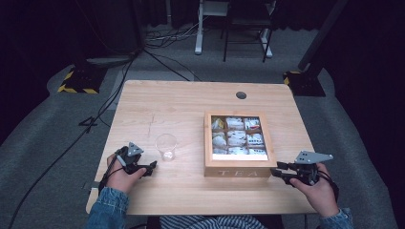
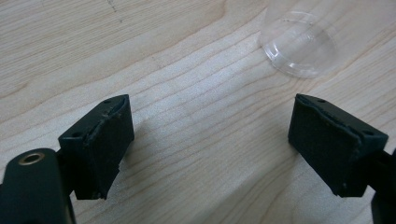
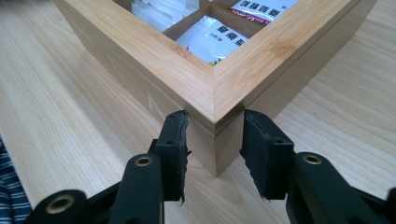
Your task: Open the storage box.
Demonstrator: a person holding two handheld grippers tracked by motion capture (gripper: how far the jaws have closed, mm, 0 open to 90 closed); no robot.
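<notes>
At the near edge of the pale wooden table [image 1: 157,95], I hold my right gripper [image 3: 214,140] with its black jaws clamped on the near right corner of the square bamboo tea box [image 3: 205,79], one pad on each face just under the lid seam. I judge this a risky hold: gripping two faces that meet at a corner could let the pads slide off, or twist the box and jostle the white tea packets [image 3: 210,42] in its compartments. My left gripper [image 2: 210,140] rests on the table, jaws wide apart around nothing, the clear plastic cup [image 2: 299,44] just beyond them, untouched.
</notes>
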